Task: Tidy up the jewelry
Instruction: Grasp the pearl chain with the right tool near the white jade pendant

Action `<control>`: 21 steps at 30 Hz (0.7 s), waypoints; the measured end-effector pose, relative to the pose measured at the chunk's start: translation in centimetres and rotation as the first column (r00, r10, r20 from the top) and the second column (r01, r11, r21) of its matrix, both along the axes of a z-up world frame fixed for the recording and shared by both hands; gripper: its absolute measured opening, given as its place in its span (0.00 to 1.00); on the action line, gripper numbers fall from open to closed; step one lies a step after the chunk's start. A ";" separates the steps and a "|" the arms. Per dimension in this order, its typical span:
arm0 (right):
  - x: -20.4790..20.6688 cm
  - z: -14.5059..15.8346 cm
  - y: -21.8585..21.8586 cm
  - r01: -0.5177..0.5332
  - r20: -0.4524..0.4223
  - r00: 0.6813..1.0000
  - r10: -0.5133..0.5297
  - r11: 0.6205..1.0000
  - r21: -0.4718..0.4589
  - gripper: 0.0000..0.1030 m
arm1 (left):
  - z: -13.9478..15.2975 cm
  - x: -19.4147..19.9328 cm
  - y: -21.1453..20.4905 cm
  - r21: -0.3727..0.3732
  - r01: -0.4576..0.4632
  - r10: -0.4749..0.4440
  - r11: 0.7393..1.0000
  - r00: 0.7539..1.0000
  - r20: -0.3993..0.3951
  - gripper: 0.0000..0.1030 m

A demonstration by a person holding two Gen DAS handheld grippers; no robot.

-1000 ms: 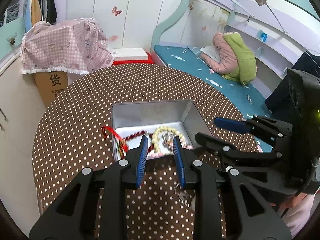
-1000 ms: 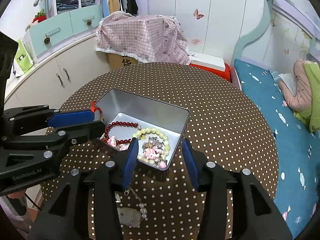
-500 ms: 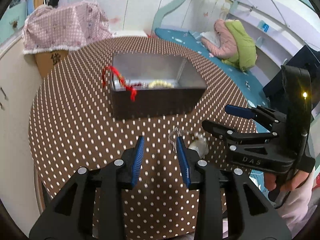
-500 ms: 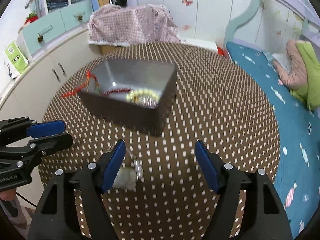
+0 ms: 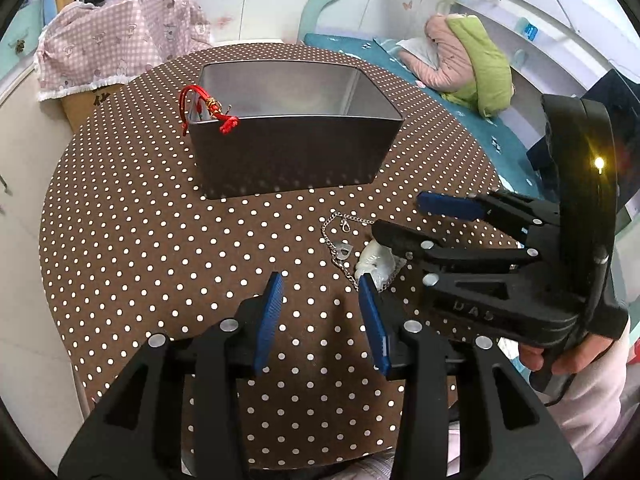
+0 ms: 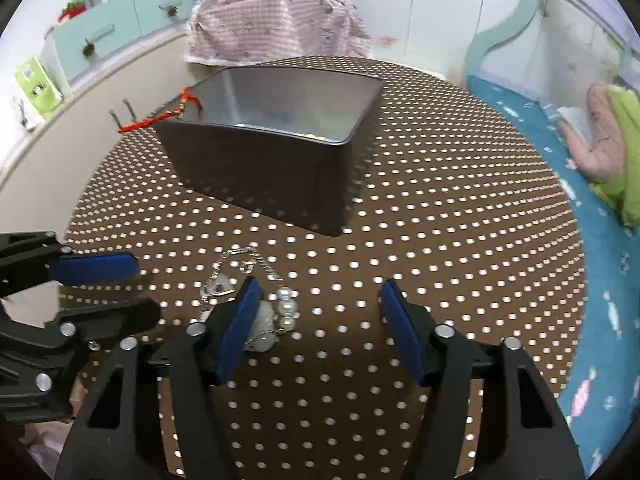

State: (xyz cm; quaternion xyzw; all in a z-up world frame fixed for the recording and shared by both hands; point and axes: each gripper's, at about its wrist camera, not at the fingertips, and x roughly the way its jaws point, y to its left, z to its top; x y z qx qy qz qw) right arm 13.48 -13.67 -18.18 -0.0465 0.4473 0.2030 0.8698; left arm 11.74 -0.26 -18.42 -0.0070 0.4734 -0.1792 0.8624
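A silver chain necklace with a white pendant point(image 5: 374, 262) lies on the dotted table in front of the grey metal tin point(image 5: 288, 152). A red cord bracelet point(image 5: 208, 106) hangs over the tin's left rim. My left gripper point(image 5: 320, 284) hovers low just left of the necklace, its jaws opening with nothing between them. My right gripper point(image 6: 319, 286) is over the necklace point(image 6: 264, 320), and its jaws are closing. The pearls and pendant sit by its left finger, and neither pad presses on them. A little of the beads shows inside the tin point(image 6: 256, 172).
The round table with its brown polka-dot cloth point(image 5: 140, 240) ends close behind both grippers. A person's hand point(image 5: 560, 356) holds the right gripper at the right. A teal bed point(image 6: 600, 280) lies to the right. Cabinets and a box under a pink cover point(image 6: 276, 24) stand behind.
Both grippers have drawn back from above the tin and sunk toward the table by the necklace. The left jaws have widened. The right jaws widened, then narrowed again.
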 end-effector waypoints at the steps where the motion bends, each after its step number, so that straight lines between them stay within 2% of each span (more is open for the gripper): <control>1: 0.0 0.0 -0.3 -0.004 -0.012 1.000 0.004 1.000 0.029 0.45 | 0.1 0.0 0.0 0.000 -0.001 0.001 1.000 1.000 0.001 0.39; 8: 0.3 0.3 -0.6 0.024 -0.028 0.999 -0.024 0.999 0.030 0.40 | -0.1 -0.3 0.4 -0.007 -0.008 0.008 1.000 1.000 -0.005 0.39; 11: 0.6 0.4 -0.7 0.053 -0.027 0.998 -0.053 0.999 0.004 0.40 | -0.2 0.0 0.4 -0.005 -0.009 0.009 1.000 1.000 -0.011 0.39; 16: 1.0 0.5 -0.7 0.041 -0.035 0.999 -0.041 0.999 -0.014 0.40 | -0.1 1.0 0.2 -0.003 -0.003 0.003 1.000 1.000 -0.018 0.39; 19: 1.0 1.1 -1.1 0.055 -0.030 0.998 -0.054 0.998 0.019 0.40 | -0.1 1.2 0.4 -0.011 -0.004 0.004 1.000 1.000 -0.020 0.39; 21: 1.2 1.1 -1.2 0.062 -0.022 0.998 -0.062 0.998 -0.001 0.40 | -0.2 1.3 0.5 -0.010 -0.009 0.008 1.000 1.000 -0.022 0.39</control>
